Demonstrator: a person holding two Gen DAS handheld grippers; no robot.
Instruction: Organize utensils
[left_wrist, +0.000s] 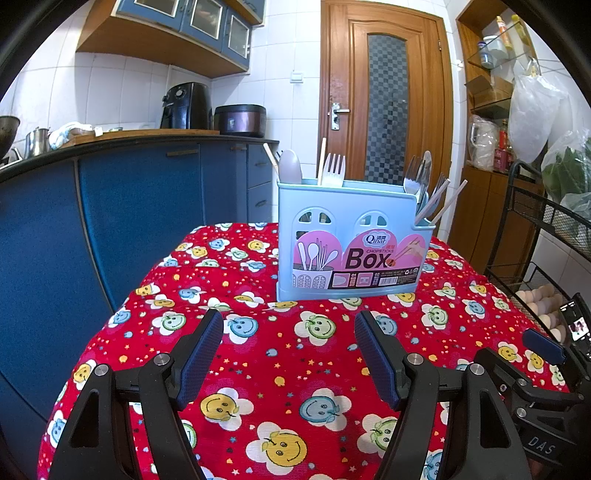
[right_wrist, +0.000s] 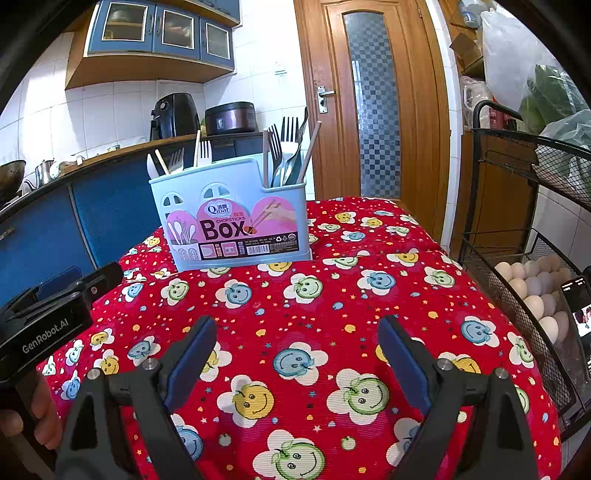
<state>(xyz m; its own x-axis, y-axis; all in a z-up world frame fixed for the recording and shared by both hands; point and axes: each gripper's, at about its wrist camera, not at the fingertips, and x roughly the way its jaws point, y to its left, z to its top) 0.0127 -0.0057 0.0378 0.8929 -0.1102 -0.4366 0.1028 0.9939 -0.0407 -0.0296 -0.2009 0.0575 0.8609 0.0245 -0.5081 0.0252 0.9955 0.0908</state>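
A light blue utensil box (left_wrist: 351, 236) with a pink "Box" label stands at the far end of the table on a red smiley-flower cloth (left_wrist: 280, 354); it also shows in the right wrist view (right_wrist: 232, 221). White plastic forks, a spoon and chopsticks (left_wrist: 332, 170) stand in its left part; metal forks, spoons and chopsticks (left_wrist: 424, 184) in its right part. My left gripper (left_wrist: 288, 321) is open and empty above the cloth, short of the box. My right gripper (right_wrist: 297, 326) is open and empty, also short of the box. The left gripper's body (right_wrist: 48, 317) shows at the right view's left edge.
A black wire rack (right_wrist: 517, 280) holding eggs (right_wrist: 532, 291) stands close to the table's right side. Blue kitchen cabinets (left_wrist: 129, 206) run along the left. A wooden door (left_wrist: 388, 92) is behind the table.
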